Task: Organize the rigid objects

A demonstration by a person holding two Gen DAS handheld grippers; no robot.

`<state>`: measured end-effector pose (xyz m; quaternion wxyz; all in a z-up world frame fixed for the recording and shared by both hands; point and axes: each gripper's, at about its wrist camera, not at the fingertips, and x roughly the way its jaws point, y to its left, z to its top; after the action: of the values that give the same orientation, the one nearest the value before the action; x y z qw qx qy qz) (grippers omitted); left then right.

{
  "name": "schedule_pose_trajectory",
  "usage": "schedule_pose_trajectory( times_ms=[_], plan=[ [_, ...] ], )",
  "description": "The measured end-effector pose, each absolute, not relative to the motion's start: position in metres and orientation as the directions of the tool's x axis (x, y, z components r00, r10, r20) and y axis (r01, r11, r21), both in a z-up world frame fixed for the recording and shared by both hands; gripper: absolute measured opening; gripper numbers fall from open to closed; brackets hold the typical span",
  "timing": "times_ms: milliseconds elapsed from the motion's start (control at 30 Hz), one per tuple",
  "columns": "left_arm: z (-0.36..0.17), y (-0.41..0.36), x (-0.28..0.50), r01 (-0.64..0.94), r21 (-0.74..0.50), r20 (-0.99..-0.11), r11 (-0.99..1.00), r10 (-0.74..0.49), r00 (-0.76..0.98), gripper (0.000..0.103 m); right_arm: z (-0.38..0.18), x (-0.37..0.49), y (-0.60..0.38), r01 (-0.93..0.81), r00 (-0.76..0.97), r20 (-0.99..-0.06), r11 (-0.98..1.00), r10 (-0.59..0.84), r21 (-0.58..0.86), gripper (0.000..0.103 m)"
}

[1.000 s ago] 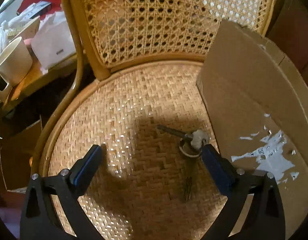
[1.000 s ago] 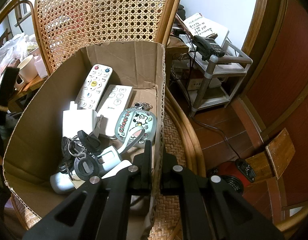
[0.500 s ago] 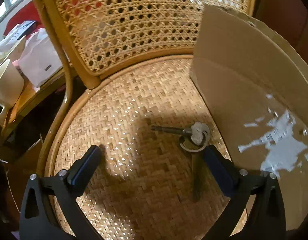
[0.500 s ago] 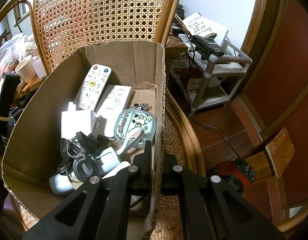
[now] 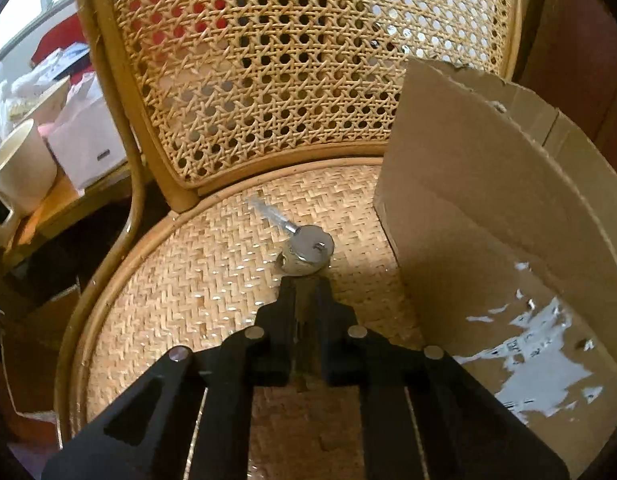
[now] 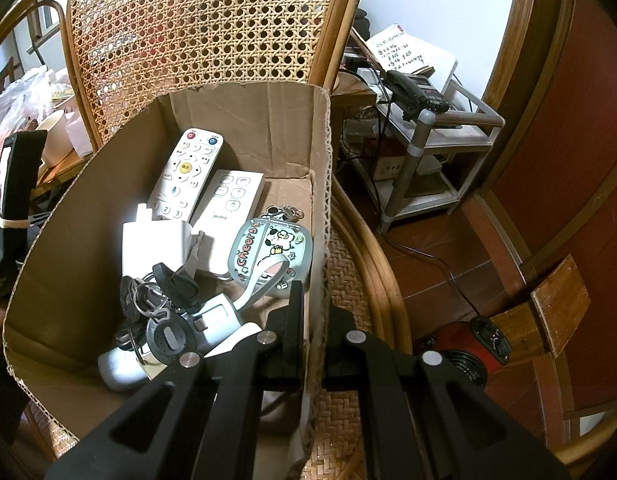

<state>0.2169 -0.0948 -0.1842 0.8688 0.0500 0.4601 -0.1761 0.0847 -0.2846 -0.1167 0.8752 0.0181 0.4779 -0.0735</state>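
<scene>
Since the earlier frames the left gripper (image 5: 304, 284) has gone from wide open, straddling the keys, to closed: its jaws have just been closing, and one key of the bunch now sits pinched between them. The keys (image 5: 306, 250) lie on the woven seat of the rattan chair (image 5: 212, 280), toward the back edge of the seat and just beside the left outer wall of the cardboard box (image 5: 488, 216). A ring and a round silver key head show just past the fingertips, with a second key pointing away toward the chair back; whether the bunch has left the seat I cannot tell.

The right gripper (image 6: 310, 292) is clamped on the right wall of the box, one finger inside and one outside, which looks like steadying it. Inside the box, seen from the right wrist, lie a white remote (image 6: 186, 172), a flatter white remote (image 6: 230, 208), a white charger (image 6: 154, 246), a cartoon "Cheers" tag (image 6: 270, 248) and a dark bunch of keys (image 6: 160, 292).

The step in hand appears to be the pick-up of the last loose keys. Next the left hand would need to lift clear of the weave, rise above the box's left wall, carry over the opening and release. The hold is on a thin key, so the dangling ring could swing or slip if the lift is jerky.
</scene>
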Motion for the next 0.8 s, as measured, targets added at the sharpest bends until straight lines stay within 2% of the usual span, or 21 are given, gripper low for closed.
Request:
schedule_pose_trajectory(
  times_ms=[233,500,567,600,800],
  plan=[
    [-0.17,-0.093,0.194,0.333,-0.044,-0.818,0.942,-0.226,0.529,0.009,-0.116,0.085,-0.284,0.146,0.533,-0.839,0.988,-0.112,-0.04,0.008],
    [-0.134,-0.084,0.178,0.306,-0.074,-0.784,0.949,-0.245,0.571,0.009,-0.116,0.085,-0.283,0.145,0.533,-0.839,0.989,-0.112,-0.039,0.008],
    [-0.117,-0.081,0.166,0.322,-0.08,-0.758,0.943,-0.267,0.595,0.008,-0.116,0.085,-0.283,0.145,0.533,-0.839,0.989,-0.112,-0.039,0.008],
    [-0.112,-0.08,0.162,0.325,-0.079,-0.748,0.943,-0.271,0.606,0.0,-0.116,0.084,-0.283,0.146,0.533,-0.839,0.989,-0.112,-0.04,0.008],
    [-0.051,-0.081,0.138,0.373,-0.134,-0.619,0.918,-0.372,0.692,0.0,-0.116,0.084,-0.284,0.146,0.533,-0.838,0.988,-0.112,-0.039,0.008]
  ],
)
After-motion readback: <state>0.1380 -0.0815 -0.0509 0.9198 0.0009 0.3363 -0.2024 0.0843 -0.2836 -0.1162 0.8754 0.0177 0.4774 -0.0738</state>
